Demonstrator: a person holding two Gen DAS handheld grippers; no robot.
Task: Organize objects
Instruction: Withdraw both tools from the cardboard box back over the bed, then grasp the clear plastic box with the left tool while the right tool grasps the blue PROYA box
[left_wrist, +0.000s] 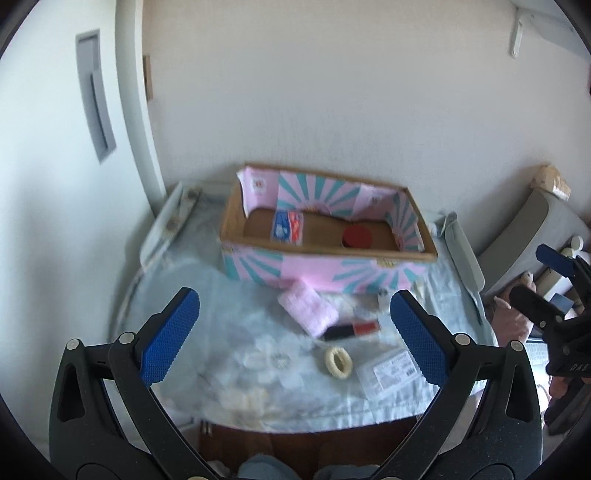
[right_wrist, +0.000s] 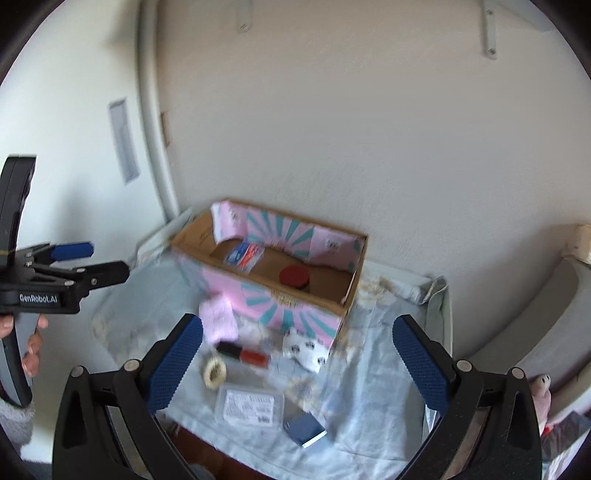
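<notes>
Nearest the right tongs (right_wrist: 297, 363), spread wide and empty, lie one small blue box (right_wrist: 306, 429) and one clear labelled case (right_wrist: 250, 405), both between their tips. The left tongs (left_wrist: 294, 334) also gape empty. Beyond both sets sits one pink-and-teal cardboard box (right_wrist: 295, 314), holding one red-lidded jar (right_wrist: 294, 277) and one blue-red packet (right_wrist: 245, 256).
</notes>
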